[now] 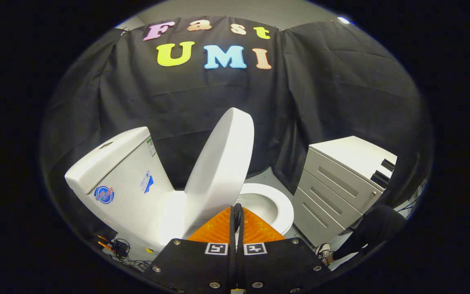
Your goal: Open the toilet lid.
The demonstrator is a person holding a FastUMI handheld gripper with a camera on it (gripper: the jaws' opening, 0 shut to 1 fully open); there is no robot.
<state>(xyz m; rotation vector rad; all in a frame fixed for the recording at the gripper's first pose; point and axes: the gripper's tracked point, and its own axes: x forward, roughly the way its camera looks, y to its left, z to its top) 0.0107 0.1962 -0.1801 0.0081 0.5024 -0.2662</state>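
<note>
**Lid nearly up, gripper closed at its lower edge**

I see the glossy white ceramic toilet [153, 204] ahead, boxy white cistern [116, 163] to one side, open bowl rim [278, 200] to the other. The grey metal drawer cabinet [337, 183] sits well apart, beyond the bowl. The white oval plastic lid [222, 163] is raised, long axis steeply upright, leaning toward the cistern without touching it. My gripper [237, 212] sits just below the lid's lower edge, fingers pressed together, holding nothing I can make out. I judge the remaining push runs from the fingers toward the cistern.
</note>
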